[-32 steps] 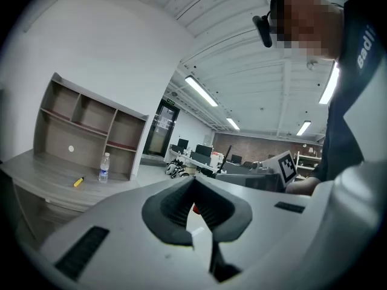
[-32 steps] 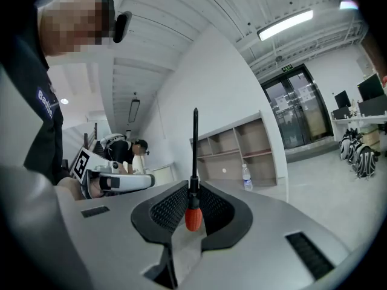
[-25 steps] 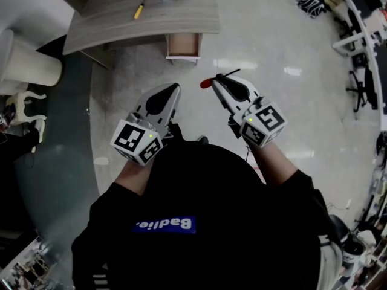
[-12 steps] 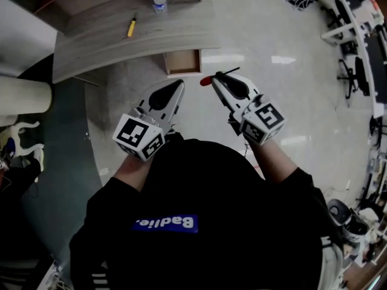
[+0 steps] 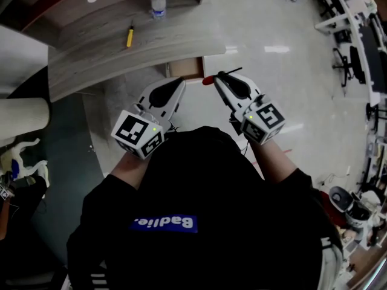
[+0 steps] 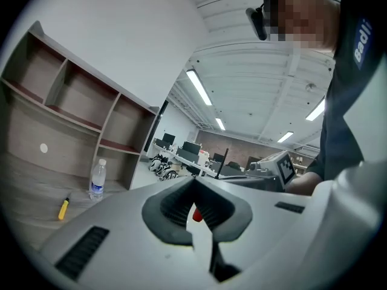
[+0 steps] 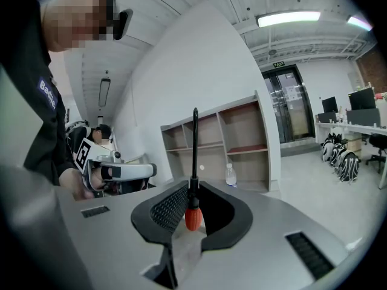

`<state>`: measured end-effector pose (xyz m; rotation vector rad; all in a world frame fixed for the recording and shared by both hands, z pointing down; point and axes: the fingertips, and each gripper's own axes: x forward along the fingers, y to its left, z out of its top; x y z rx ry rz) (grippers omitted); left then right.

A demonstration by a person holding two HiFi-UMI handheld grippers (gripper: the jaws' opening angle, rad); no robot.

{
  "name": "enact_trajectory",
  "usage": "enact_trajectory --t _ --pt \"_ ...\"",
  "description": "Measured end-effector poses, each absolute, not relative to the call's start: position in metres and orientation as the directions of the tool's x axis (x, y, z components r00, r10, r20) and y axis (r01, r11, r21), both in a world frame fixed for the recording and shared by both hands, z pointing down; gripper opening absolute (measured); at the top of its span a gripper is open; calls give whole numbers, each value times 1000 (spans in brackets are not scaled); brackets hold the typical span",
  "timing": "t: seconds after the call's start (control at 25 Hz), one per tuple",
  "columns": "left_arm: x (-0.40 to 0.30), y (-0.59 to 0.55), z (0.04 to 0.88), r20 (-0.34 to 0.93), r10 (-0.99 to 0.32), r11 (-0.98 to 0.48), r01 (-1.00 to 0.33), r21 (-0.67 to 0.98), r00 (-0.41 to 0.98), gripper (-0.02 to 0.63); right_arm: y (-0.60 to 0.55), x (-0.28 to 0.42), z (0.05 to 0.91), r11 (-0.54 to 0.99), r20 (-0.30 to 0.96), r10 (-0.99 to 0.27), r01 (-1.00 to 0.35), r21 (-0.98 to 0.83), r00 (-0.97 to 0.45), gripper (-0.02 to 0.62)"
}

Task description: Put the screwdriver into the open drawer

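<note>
My right gripper (image 5: 217, 77) is shut on a screwdriver: its red handle (image 5: 207, 81) pokes out to the left and its black shaft (image 5: 233, 71) to the right. In the right gripper view the shaft (image 7: 195, 144) stands upright between the pads with the handle (image 7: 193, 217) below. The open wooden drawer (image 5: 184, 69) hangs under the curved grey desk (image 5: 109, 56), just beyond both grippers' tips and partly hidden by them. My left gripper (image 5: 179, 82) is beside the right one, jaws together, holding nothing.
A yellow-handled tool (image 5: 129, 36) and a water bottle (image 5: 158, 3) are on the desk, also seen as the tool (image 6: 63, 208) and bottle (image 6: 97, 179). Wooden shelves (image 6: 72, 101) stand behind the desk. Office chairs and desks line the right side (image 5: 357, 59).
The desk and drawer have come nearer in the head view; both grippers have moved forward toward them. The right grip on the screwdriver is unchanged.
</note>
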<state>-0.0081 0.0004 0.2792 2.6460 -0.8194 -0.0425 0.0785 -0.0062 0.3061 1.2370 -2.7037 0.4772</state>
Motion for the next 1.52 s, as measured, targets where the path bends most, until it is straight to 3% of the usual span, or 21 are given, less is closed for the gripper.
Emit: enact_trajectory --t 0.36,0.92,1.52 --pt "12 -27 283 92 -616 -711 -602 364 782 2 -39 99 321 678 262 -648 -699 -230 -715 77" --pt "7 -54 312 154 -761 -543 -749 381 630 2 -82 106 397 797 389 -468 -570 -202 -793 77" --pt "-11 -59 352 188 -797 -462 -780 422 574 2 -98 76 489 843 513 -371 -512 -164 -774 77"
